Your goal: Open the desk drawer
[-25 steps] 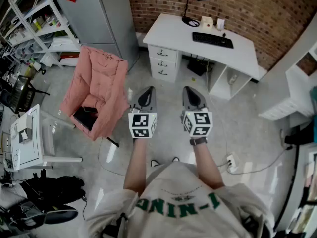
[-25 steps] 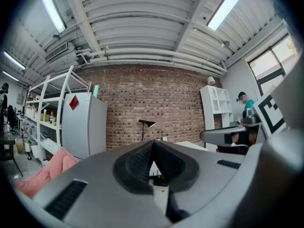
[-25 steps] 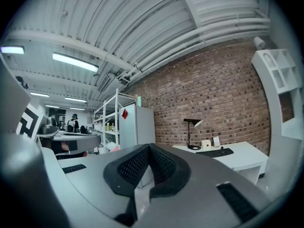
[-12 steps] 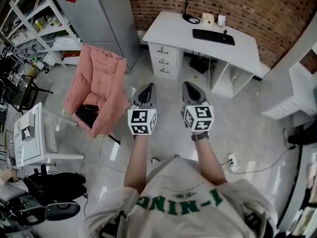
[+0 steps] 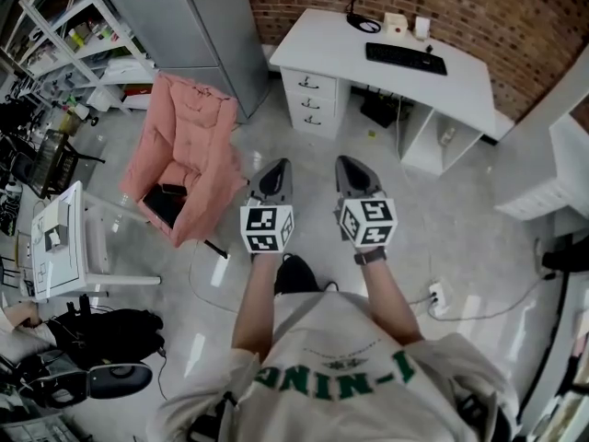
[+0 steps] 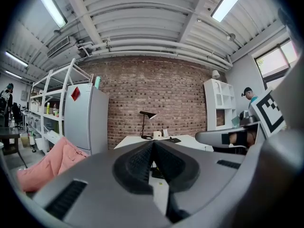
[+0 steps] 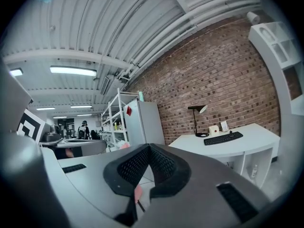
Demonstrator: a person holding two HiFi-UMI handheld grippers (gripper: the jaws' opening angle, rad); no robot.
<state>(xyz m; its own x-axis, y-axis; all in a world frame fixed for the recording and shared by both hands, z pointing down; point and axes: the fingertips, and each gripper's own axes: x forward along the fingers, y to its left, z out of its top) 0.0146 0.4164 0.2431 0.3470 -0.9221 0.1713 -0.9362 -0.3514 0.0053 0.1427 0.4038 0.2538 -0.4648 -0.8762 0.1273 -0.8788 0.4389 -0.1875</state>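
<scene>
The white desk (image 5: 479, 86) stands against the brick wall, with a stack of three drawers (image 5: 314, 103) under its left end, all closed. Both grippers hang in mid-air over the floor, well short of the desk, side by side and pointing at it. My left gripper (image 5: 275, 169) is shut with nothing in it; in the left gripper view (image 6: 153, 144) its pads meet, and the desk (image 6: 187, 140) lies beyond. My right gripper (image 5: 350, 166) is also shut and empty; the right gripper view (image 7: 148, 147) shows the desk (image 7: 237, 146) off to the right.
A keyboard (image 5: 406, 58), a black lamp (image 5: 361, 7) and small items sit on the desk. A pink jacket (image 5: 189, 150) drapes a chair to the left, beside a grey cabinet (image 5: 198, 21). Shelving (image 5: 55, 35) lines the left side, and a cable and socket (image 5: 437, 295) lie on the floor.
Both grippers have sunk slightly and stay side by side, still shut. The desk has slid up in the head view, and a dark shoe has come into view below the grippers.
</scene>
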